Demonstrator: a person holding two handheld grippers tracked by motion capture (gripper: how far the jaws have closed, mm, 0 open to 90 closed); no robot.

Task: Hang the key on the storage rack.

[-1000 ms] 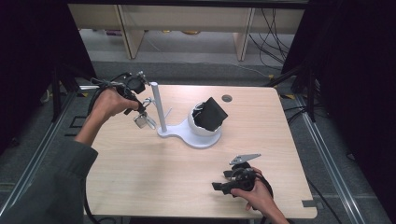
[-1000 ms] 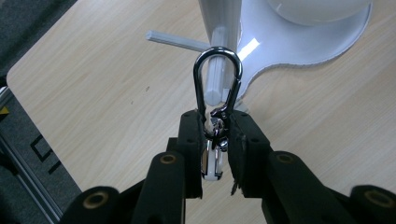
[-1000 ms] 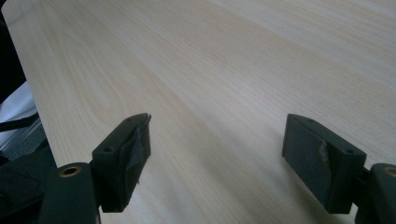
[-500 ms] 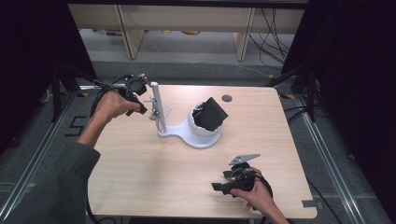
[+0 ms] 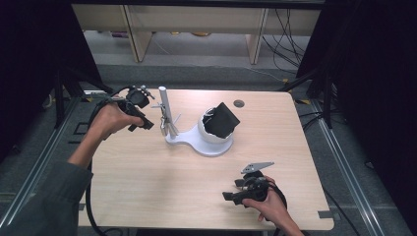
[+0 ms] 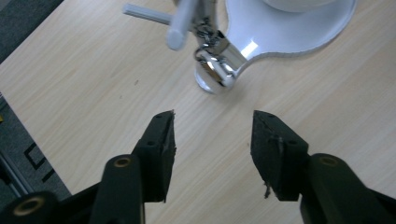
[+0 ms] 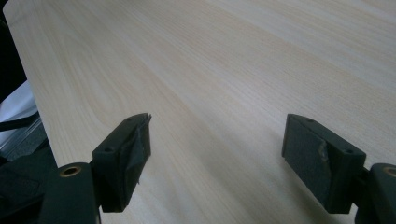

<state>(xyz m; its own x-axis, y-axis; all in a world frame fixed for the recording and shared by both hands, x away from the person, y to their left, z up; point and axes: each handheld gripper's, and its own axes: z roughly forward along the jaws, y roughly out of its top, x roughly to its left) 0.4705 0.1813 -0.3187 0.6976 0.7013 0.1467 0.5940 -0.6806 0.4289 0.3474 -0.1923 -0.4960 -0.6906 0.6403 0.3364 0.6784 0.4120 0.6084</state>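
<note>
High view: pale wood table [image 5: 147,187], dark surrounds; both tongs wide, empty.

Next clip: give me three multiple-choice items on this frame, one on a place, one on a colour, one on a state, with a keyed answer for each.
1. Where is the white stand?
A. middle of the table
B. on the floor
C. front right corner

2. What colour is the object resting in the stand's cup?
A. red
B. black
C. yellow

3. How are the left hand-held gripper jaws?
A. shut on the post
B. shut on nothing
C. open

Answers: 1 A, its base sits mid-table in the high view. 2 B, it shows black against the white cup. 3 C, bare table shows between the jaws, short of the hanging metal clip.
</note>
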